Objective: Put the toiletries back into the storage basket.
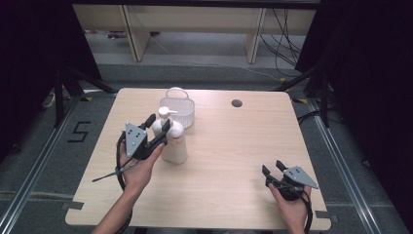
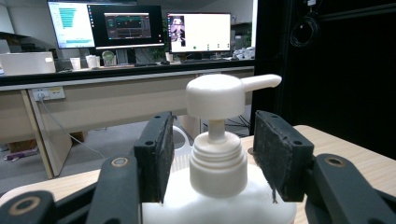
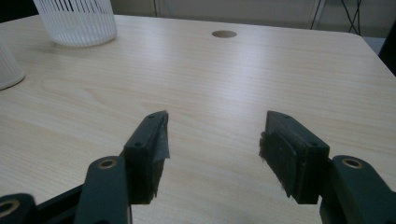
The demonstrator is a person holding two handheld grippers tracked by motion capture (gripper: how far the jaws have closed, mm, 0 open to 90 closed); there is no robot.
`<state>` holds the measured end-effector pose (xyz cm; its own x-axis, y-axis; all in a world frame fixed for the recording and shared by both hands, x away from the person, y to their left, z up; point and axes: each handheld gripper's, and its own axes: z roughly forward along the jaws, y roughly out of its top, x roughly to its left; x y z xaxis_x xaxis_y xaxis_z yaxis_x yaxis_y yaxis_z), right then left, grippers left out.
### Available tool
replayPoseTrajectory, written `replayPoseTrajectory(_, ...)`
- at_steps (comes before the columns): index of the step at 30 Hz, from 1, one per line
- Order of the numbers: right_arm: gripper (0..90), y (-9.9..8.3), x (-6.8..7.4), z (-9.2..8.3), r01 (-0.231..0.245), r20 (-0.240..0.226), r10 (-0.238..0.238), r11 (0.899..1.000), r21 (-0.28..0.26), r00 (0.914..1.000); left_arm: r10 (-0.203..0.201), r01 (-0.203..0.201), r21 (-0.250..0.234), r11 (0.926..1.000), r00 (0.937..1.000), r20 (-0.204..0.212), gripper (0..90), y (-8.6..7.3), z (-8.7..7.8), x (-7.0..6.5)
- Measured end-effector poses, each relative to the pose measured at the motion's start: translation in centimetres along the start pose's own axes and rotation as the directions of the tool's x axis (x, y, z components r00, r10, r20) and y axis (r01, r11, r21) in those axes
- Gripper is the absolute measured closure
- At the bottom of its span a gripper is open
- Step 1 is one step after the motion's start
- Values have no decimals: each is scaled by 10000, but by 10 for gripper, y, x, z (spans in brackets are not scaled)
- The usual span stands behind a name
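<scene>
- High view: the white pump bottle (image 1: 174,139) stood upright on the wooden table (image 1: 229,161), left of centre, with the white slatted basket (image 1: 179,109) just behind it. The left gripper (image 1: 157,127) had its jaws on either side of the bottle's neck below the pump head, likely because the narrow collar fits between the pads better than the broad body would. The right gripper (image 1: 273,168) rested low at the near right corner, well apart from the bottle, apparently parked out of the way.
- Left gripper view: the jaws stood spread to either side of the ribbed collar (image 2: 218,163), a visible gap on each side, so nothing was pinched yet. The pump head (image 2: 219,95) rose above the pads with its spout pointing right, which left the neck free for a grip.
- Right gripper view: the jaws were spread wide over bare wood, holding nothing. The basket (image 3: 77,21) sat far off at the upper left, and the cable hole (image 3: 224,33) lay beyond.
</scene>
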<state>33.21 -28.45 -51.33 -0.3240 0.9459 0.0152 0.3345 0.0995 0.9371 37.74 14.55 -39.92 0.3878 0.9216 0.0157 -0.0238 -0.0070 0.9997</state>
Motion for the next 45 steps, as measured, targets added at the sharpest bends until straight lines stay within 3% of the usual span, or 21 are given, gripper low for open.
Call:
replayPoseTrajectory(3,412,0,3,-1,-394,-103,396,9991,174,9992,14,-14,105,9999,10000,18,472,2,4,-1)
replayPoseTrajectory(6,411,0,4,0,-495,-199,498,9986,187,9986,-16,16,191,9998,10000,-17,473,4,9,-1)
replayPoseTrajectory(16,408,0,1,0,-115,-115,116,9998,130,9999,-124,125,436,9990,9999,-33,535,8,21,-2)
replayPoseTrajectory(21,408,0,0,1,-192,-268,194,9998,90,9995,-169,173,518,9985,9998,-98,578,9,22,-1)
replayPoseTrajectory(22,408,0,4,0,-492,-156,495,9987,162,9987,-162,167,526,9985,9998,-106,579,9,23,-2)
replayPoseTrajectory(25,407,0,2,1,-200,-211,203,9997,162,9996,-182,188,559,9983,9998,-102,584,10,23,-2)
replayPoseTrajectory(30,405,0,2,1,-203,-223,207,9996,184,9995,-261,266,631,9977,9996,-85,590,11,22,-1)
replayPoseTrajectory(37,404,0,2,0,-413,-203,416,9990,170,9989,-281,282,547,9981,9996,-11,592,10,22,-2)
replayPoseTrajectory(38,404,0,0,1,-192,-352,197,9997,154,9992,-296,296,518,9982,9996,-13,592,11,22,-2)
replayPoseTrajectory(42,404,0,0,1,-200,-300,202,9998,76,9993,-322,321,361,9988,9995,38,593,15,21,-3)
replayPoseTrajectory(43,404,0,3,0,-504,-212,506,9986,136,9985,-317,315,335,9989,9995,60,593,16,20,-3)
replayPoseTrajectory(44,404,0,1,1,-281,-340,285,9995,123,9990,-332,329,292,9990,9994,77,593,18,20,-3)
replayPoseTrajectory(45,404,0,2,0,-415,-280,419,9990,140,9987,-347,344,262,9991,9994,97,593,19,20,-3)
